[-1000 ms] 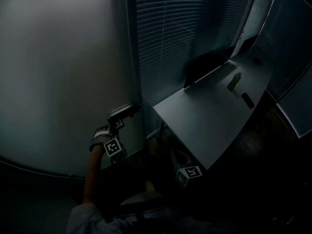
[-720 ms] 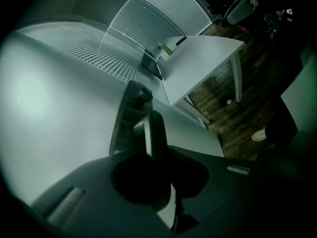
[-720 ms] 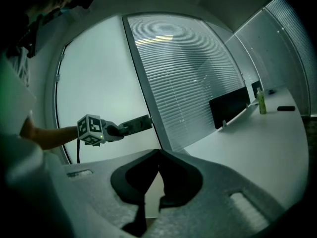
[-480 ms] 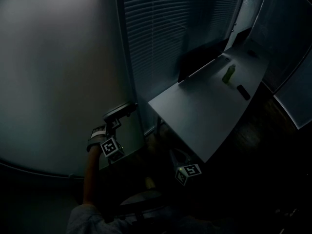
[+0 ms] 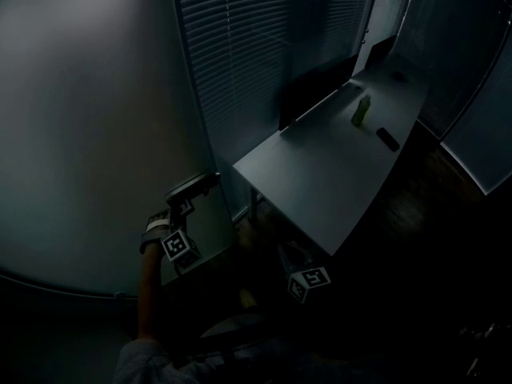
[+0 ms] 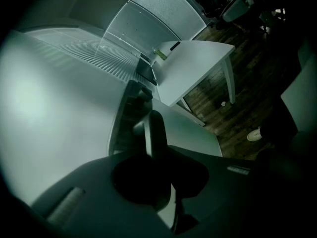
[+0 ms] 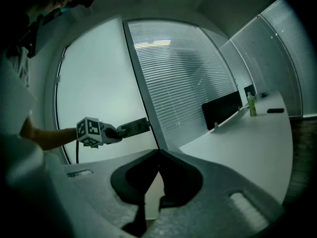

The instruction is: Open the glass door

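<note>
Left gripper [image 6: 153, 150] is clamped on the handle [image 6: 149, 120] of the frosted glass door [image 5: 96, 134], which looks barely ajar, so most of the swing is left. Right gripper [image 7: 158, 152] is closed on nothing, held low.

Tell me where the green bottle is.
In the head view the green bottle stands upper right, toward the far end of the white desk, between the dark panel on its left and a small black object on its right.

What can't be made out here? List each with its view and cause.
Head view: bottle label, too small and dim.
Head view: dark object on the desk, too small to name.
Left gripper view: near end of the door handle, hidden within the left gripper.
</note>
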The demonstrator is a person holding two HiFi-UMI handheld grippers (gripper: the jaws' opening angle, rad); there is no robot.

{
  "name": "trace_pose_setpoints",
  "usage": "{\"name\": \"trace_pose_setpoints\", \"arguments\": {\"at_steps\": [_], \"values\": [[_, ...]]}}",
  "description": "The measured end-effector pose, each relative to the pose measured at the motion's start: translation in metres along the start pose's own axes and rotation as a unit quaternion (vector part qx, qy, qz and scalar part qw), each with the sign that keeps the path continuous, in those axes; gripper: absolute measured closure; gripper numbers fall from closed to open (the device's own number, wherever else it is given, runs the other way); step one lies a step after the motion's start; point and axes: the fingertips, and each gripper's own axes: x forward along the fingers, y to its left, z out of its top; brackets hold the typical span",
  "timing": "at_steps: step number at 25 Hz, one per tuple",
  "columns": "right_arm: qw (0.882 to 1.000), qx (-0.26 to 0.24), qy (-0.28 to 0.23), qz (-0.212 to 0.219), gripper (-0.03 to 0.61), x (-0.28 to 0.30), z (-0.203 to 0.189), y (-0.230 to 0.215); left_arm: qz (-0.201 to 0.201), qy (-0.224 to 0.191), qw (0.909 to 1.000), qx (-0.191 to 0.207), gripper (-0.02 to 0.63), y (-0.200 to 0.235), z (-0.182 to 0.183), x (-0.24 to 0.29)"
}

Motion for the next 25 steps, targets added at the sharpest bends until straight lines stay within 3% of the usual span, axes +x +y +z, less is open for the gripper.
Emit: {"name": "trace_pose_setpoints", "arguments": {"at_steps": [25], "values": [[0.998,-0.015,-0.028,-0.047,0.577,-0.108,-0.015,0.016,-0.012,-0.039,0.9985,0.038,0.569,-0.062,0.021,-0.065]]}}
